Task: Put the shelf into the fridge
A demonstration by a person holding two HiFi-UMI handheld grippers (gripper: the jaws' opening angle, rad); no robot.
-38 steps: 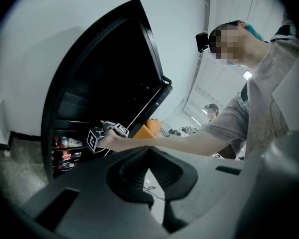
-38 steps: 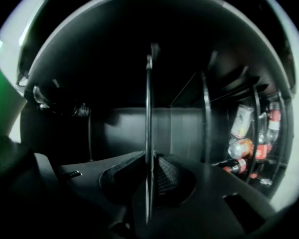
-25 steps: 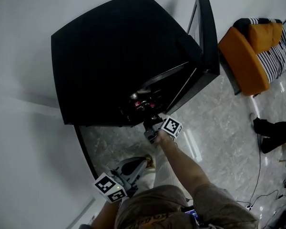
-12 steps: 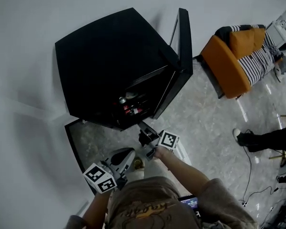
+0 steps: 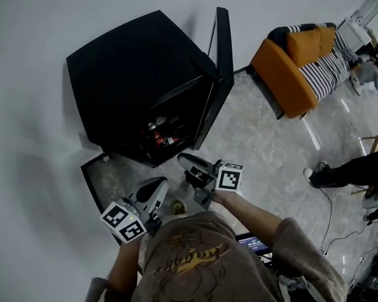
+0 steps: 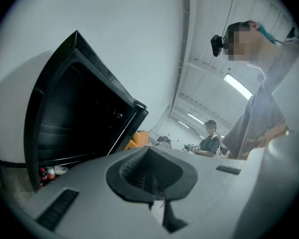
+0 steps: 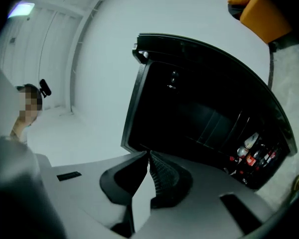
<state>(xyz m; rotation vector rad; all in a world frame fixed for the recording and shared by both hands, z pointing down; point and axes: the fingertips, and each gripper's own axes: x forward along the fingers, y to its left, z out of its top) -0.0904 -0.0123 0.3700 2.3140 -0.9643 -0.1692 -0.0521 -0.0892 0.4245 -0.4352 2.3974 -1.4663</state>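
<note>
The black fridge [image 5: 132, 74] stands with its door [image 5: 222, 55] swung open, and bottles [image 5: 160, 136] show low inside. A black-framed glass shelf [image 5: 90, 176] lies on the floor in front of the fridge, left of my left gripper [image 5: 152, 185]. That gripper is shut and empty and hangs above the floor beside the shelf. My right gripper [image 5: 186, 162] is also shut and empty, a short way in front of the fridge opening. The left gripper view has the fridge [image 6: 74, 118] beyond the shut left gripper [image 6: 154, 183]. The right gripper [image 7: 149, 169] faces the dark fridge [image 7: 204, 103].
An orange sofa [image 5: 290, 68] with striped cushions stands to the right of the fridge. A person's legs [image 5: 349, 172] and cables [image 5: 331, 231] are at the far right. Another person [image 6: 209, 139] stands far off. A white wall runs behind the fridge.
The view has pulled back from the fridge. My right gripper has come away from the fridge opening, and my left gripper has risen. Both stay shut and empty.
</note>
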